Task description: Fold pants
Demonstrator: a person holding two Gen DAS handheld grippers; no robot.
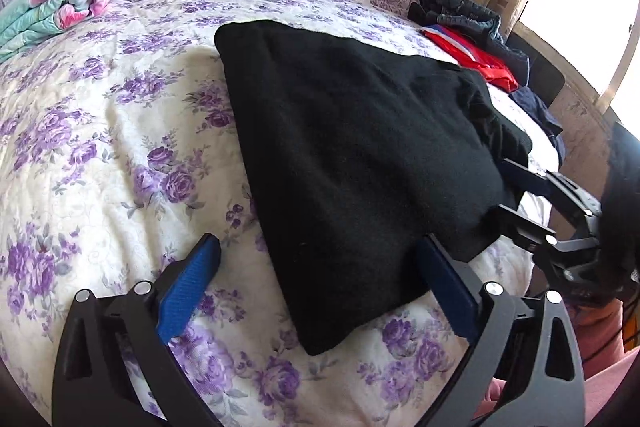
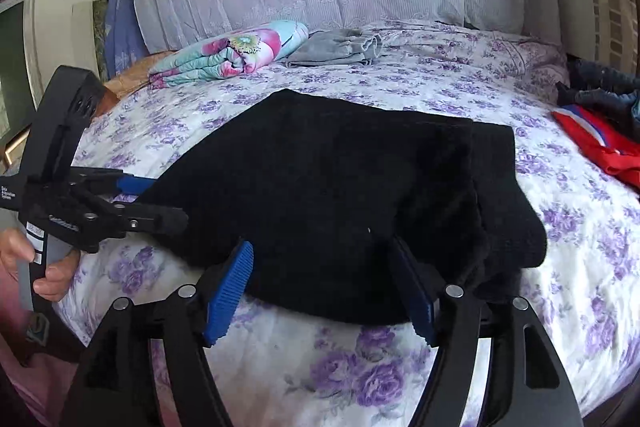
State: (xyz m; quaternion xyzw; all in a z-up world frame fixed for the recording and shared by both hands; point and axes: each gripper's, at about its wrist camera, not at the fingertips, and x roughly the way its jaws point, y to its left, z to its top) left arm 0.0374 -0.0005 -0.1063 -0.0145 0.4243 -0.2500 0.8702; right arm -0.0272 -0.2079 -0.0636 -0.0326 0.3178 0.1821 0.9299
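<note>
While both hand-held grippers (image 1: 316,291) (image 2: 324,291) gape wide, folded black pants (image 1: 352,163) overlap their near edge.

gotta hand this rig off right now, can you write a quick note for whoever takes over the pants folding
Left hand-held gripper: open, holding nothing, at the near left corner of the black pants.
Right hand-held gripper: open, holding nothing, at the near edge of the pants.
Pants: lying on the floral bedspread, already folded into a compact stack, with a looser bunched end on the right side.
Done: main folds, judging by the shape.
Left: probably tidy the bunched end, perhaps one last fold.
</note>
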